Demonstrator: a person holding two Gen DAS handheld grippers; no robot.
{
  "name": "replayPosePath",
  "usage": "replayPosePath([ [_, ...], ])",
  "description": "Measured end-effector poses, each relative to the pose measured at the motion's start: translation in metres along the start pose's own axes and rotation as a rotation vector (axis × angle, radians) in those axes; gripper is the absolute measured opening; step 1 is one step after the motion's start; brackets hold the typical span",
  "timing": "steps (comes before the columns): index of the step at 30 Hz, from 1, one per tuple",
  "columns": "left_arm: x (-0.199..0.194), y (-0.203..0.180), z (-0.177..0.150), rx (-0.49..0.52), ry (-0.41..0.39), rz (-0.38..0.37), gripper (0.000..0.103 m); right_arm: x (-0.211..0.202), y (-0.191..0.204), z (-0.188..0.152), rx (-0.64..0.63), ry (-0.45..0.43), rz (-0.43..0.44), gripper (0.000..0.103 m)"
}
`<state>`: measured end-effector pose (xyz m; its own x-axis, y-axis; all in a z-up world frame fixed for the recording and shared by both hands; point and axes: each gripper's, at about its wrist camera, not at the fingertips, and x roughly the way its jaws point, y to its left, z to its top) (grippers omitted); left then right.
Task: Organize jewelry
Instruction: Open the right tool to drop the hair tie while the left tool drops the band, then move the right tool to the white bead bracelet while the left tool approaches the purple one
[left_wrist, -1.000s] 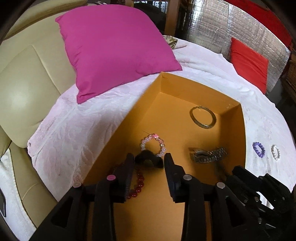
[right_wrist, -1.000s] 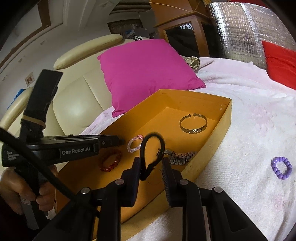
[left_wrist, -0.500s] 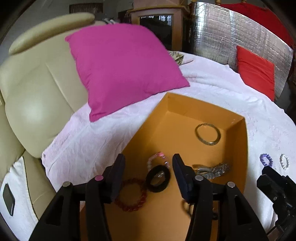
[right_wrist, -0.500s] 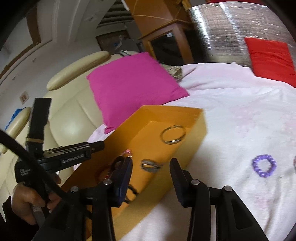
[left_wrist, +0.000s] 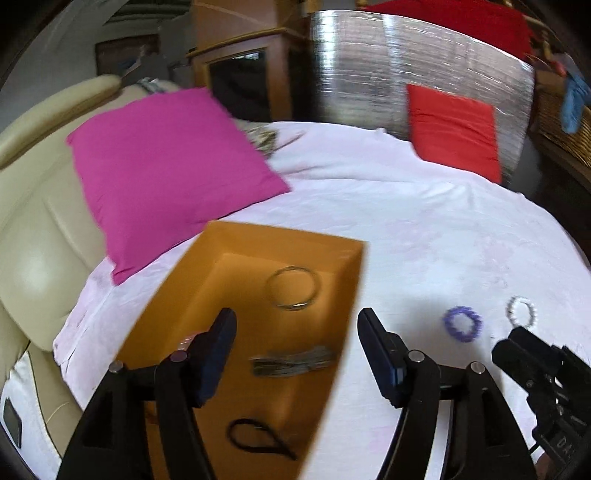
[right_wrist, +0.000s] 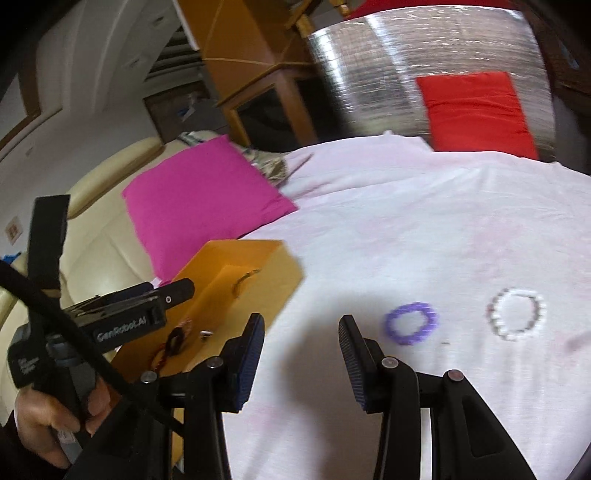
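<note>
Hovering with right gripper (right_wrist: 301, 354) jaws spread and empty, left gripper (left_wrist: 295, 354) opening over the orange box (left_wrist: 354, 295), nothing between. Purple bead bracelet (right_wrist: 412, 323) just right: light, floppy, so pinch one side of the loop.

"GenRobot.AI" printed white on left gripper (right_wrist: 177, 291) body; other lettering illegible.
</note>
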<state>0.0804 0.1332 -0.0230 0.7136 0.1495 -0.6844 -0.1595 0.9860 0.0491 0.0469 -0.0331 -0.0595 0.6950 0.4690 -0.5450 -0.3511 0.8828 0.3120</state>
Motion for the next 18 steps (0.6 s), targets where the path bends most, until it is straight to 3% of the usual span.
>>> replayPosePath([
  [8, 0.008, -0.061, -0.001, 0.089, 0.038, -0.047, 0.069, -0.031, -0.056, 0.009, 0.05, -0.018, -0.09, 0.046],
  [18, 0.03, -0.109, -0.011, 0.139, 0.11, -0.072, 0.069, -0.061, -0.132, 0.02, 0.163, -0.02, -0.178, 0.046],
])
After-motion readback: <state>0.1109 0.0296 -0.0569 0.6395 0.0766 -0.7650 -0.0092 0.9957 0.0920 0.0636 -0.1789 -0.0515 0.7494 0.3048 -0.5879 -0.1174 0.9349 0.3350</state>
